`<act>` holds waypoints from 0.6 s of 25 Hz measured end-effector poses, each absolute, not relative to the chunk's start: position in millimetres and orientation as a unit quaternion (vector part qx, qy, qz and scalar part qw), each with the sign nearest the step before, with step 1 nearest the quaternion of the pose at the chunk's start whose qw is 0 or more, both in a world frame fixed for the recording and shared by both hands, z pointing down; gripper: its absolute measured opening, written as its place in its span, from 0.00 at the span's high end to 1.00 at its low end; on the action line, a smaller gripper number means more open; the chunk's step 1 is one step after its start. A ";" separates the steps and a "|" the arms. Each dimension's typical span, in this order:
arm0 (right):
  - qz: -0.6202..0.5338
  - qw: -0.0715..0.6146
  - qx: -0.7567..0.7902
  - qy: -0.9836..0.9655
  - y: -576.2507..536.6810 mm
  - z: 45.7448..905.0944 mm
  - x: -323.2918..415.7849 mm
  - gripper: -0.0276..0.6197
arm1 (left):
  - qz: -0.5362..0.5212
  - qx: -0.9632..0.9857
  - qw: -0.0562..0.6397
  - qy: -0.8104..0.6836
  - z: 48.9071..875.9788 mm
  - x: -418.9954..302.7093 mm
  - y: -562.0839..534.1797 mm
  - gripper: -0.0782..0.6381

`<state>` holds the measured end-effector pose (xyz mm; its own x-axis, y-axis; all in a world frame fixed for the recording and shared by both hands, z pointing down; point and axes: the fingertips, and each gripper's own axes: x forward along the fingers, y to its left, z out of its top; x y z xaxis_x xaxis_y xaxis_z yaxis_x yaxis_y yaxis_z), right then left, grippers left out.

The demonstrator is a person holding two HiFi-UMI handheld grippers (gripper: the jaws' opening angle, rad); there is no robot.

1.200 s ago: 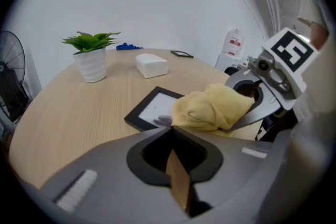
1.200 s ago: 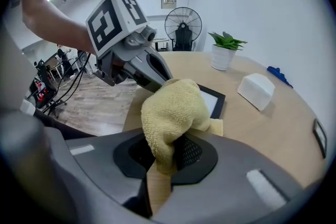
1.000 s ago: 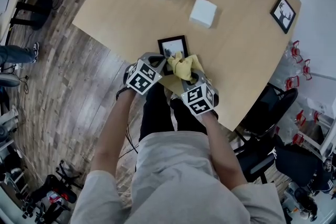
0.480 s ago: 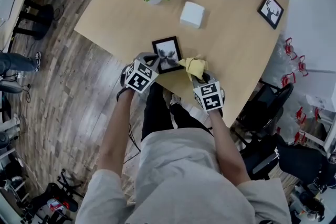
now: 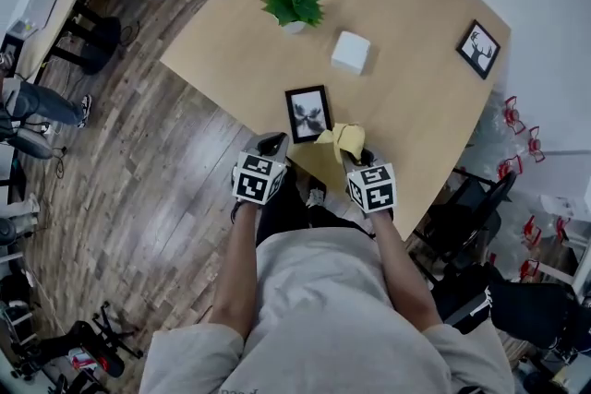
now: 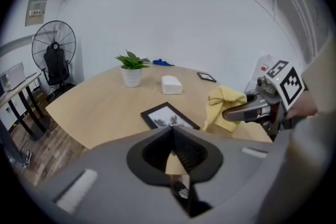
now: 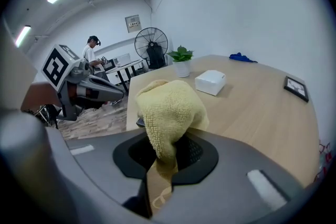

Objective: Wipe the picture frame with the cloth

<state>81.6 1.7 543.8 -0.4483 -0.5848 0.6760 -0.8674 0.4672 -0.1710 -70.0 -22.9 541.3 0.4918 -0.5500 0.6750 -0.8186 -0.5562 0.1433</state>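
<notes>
Right gripper view — cloth in claw

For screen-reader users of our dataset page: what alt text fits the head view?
Seen from above, a person holds two grippers at the near edge of a wooden table; the right gripper clamps a yellow cloth beside a black picture frame lying flat. The left gripper is shut and empty.

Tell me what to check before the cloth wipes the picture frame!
1. Yellow cloth clamped in right tool: ok.
2. Picture frame flat on table: ok.
3. Cloth over frame: not ok, it hangs beside it.
4. Left tool steadying frame: not ok, it is shut, empty and short of it.
5. White box and potted plant away from frame: ok.
</notes>
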 end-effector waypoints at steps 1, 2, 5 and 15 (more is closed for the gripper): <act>0.255 0.274 0.449 -0.811 2.7 541.4 83.0 0.87 | 0.281 0.830 0.234 -0.421 537.5 -71.9 -20.4 0.82; 0.254 0.273 0.450 -0.812 3.4 539.2 84.8 0.87 | 0.267 0.829 0.238 -0.430 533.2 -73.4 -19.2 0.82; 0.249 0.265 0.453 -0.814 5.1 534.3 90.0 0.87 | 0.239 0.834 0.232 -0.440 521.0 -72.9 -17.8 0.82; 0.240 0.249 0.441 -0.828 -3.4 531.3 79.9 0.87 | 0.207 0.843 0.225 -0.442 501.2 -73.4 -8.0 0.82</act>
